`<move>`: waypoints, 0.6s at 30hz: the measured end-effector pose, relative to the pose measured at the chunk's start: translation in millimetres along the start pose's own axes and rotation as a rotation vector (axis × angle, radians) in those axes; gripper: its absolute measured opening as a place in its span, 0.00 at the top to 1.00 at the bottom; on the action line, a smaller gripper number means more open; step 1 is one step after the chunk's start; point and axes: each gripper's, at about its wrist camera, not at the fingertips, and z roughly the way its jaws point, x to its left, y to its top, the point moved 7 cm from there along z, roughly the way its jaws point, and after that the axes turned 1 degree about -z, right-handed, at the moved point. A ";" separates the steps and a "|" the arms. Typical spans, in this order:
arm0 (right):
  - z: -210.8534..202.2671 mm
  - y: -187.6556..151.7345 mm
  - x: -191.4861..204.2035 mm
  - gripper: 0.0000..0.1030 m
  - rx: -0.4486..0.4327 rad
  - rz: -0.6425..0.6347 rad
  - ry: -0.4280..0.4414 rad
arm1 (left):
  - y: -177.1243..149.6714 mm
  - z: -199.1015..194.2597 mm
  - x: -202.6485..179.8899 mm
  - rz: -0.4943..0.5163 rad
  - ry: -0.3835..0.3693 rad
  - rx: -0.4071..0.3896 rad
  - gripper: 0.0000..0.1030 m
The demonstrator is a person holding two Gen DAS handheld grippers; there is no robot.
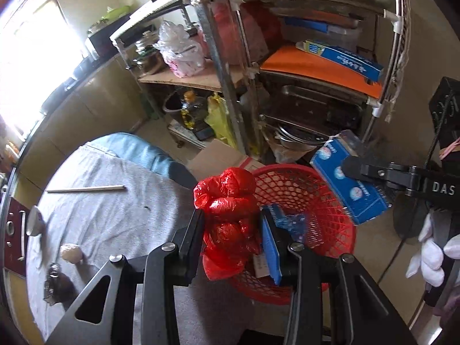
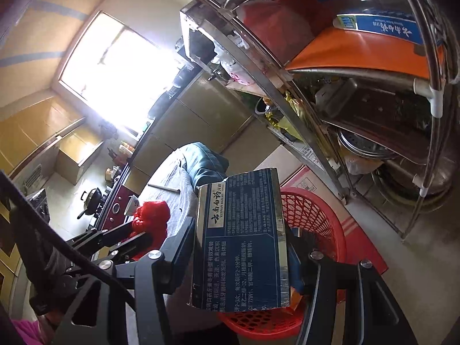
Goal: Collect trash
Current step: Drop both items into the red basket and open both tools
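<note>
My left gripper (image 1: 231,224) is shut on a crumpled red plastic bag (image 1: 227,201) and holds it at the near rim of the red mesh basket (image 1: 316,201). My right gripper (image 2: 240,238) is shut on a blue toothpaste box (image 2: 241,238) and holds it above the basket (image 2: 316,218). The box (image 1: 349,184) and right gripper also show in the left wrist view at right. The red bag (image 2: 152,215) shows left of the box in the right wrist view. Some blue wrapper lies inside the basket.
A grey cloth-covered table (image 1: 100,215) at left carries a chopstick (image 1: 86,189), a spoon (image 1: 34,221), a pale lump (image 1: 70,253) and a crumpled clear wrapper (image 1: 53,284). A metal shelf rack (image 1: 302,72) with trays, pots and boxes stands behind the basket. Flattened cardboard (image 1: 212,155) lies on the floor.
</note>
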 end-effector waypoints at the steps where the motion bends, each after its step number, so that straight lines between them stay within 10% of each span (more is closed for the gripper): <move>1: 0.6 -0.4 -1.1 0.42 0.005 0.005 0.001 | -0.2 0.9 -1.6 -0.003 -0.020 0.002 0.60; 7: 5.7 -3.2 -7.9 0.42 0.040 0.068 0.013 | -5.6 5.1 -7.4 -0.054 -0.210 0.006 0.37; 18: -1.3 1.9 8.8 0.41 0.021 0.049 0.016 | -38.4 -9.3 50.5 -0.197 -0.157 -0.004 0.37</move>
